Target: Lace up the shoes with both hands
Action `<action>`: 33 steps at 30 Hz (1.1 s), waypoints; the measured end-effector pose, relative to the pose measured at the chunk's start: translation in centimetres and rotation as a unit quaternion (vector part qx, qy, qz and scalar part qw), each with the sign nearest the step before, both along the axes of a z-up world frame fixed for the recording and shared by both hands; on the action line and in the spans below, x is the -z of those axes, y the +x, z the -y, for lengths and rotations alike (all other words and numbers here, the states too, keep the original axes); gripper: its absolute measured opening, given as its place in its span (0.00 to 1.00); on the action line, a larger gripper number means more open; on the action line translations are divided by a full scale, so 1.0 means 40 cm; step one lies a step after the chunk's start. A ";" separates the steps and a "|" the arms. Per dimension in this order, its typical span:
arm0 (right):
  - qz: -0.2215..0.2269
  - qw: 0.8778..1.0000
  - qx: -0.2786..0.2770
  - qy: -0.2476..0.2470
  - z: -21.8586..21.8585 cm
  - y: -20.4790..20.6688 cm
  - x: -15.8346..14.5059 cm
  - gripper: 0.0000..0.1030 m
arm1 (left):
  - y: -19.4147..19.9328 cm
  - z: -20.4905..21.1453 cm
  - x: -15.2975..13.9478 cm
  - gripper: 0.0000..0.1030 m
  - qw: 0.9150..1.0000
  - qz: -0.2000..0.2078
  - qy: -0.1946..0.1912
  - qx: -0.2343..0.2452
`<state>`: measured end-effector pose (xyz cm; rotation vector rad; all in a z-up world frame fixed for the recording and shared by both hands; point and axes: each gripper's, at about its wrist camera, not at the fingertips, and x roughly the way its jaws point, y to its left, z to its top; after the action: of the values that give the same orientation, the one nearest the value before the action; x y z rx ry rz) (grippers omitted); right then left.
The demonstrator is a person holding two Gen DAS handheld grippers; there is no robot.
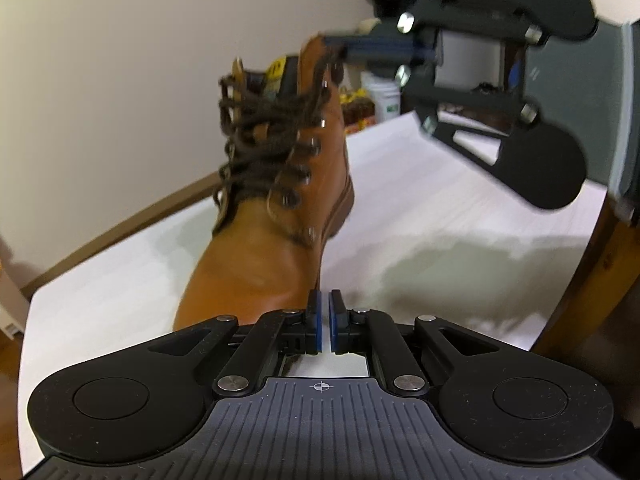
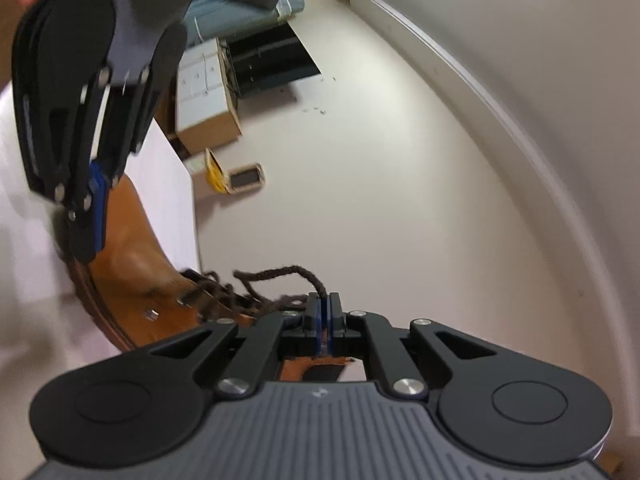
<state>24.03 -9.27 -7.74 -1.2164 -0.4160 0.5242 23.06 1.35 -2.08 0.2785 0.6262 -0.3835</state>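
Observation:
A tan leather boot point(image 1: 256, 264) with dark brown laces point(image 1: 260, 136) stands on the white table point(image 1: 440, 200), toe toward the left wrist camera. My left gripper point(image 1: 324, 316) sits just above and to the right of the toe, its blue pads nearly together with nothing between them. My right gripper point(image 1: 336, 46) reaches in from the upper right to the boot's collar. In the right wrist view the right gripper point(image 2: 323, 300) is shut on a loose lace end point(image 2: 280, 272) that arcs up from the eyelets. The left gripper point(image 2: 94, 248) hangs over the boot's toe point(image 2: 128, 264).
The table's wooden edge runs along the left beside a pale wall. Behind the boot stand a white bucket point(image 1: 384, 98) and yellow packets point(image 1: 356, 104). A wooden post point(image 1: 580, 280) rises at the right. A cardboard box point(image 2: 204, 112) sits beyond the table.

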 end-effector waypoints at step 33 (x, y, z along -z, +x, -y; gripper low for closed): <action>0.037 0.998 -0.012 -0.043 -0.043 0.067 0.040 0.03 | 0.006 -0.020 -0.105 0.15 0.995 0.095 -0.036 0.010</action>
<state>26.70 -7.53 -9.34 -1.3184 -0.4746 0.5242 23.32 2.13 2.11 0.2486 0.4221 -0.3922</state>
